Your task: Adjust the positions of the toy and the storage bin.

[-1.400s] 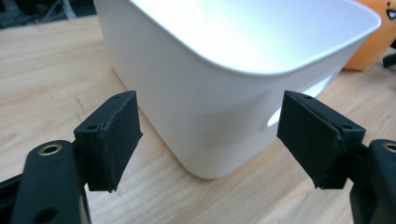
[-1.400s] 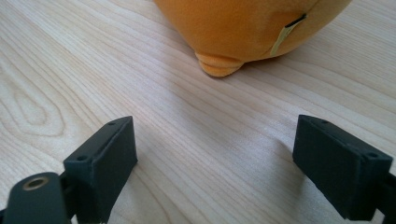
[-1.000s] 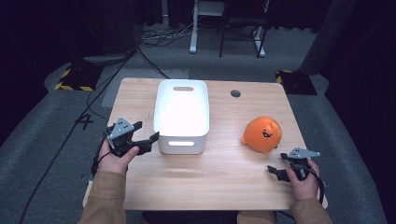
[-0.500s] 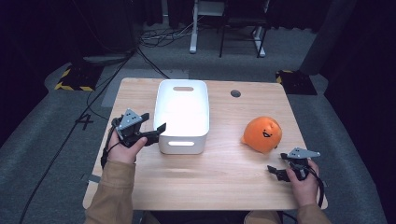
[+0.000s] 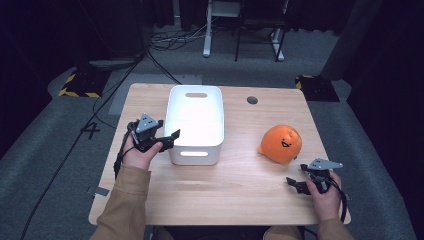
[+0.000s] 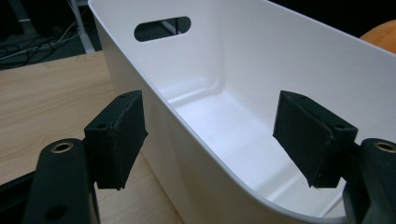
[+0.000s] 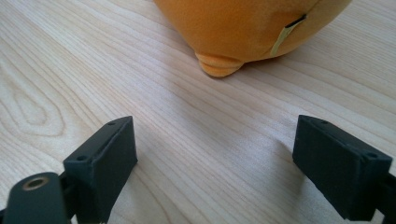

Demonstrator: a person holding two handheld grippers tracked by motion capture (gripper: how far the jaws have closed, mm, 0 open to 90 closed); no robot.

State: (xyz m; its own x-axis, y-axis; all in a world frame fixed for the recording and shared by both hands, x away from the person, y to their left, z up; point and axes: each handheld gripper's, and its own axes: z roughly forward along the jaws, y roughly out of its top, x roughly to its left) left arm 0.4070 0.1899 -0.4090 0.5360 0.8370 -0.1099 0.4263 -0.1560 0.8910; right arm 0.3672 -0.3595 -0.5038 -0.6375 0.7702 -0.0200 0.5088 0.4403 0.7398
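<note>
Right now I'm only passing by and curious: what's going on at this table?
A person sits at a wooden table with a hand-held gripper in each hand. The left hand-held gripper is open, its jaws straddling the left wall of an empty white bin, not yet closed on it. The right hand-held gripper is open too, low over the table near an orange plush toy, not touching it. The toy sits outside the bin.
</note>
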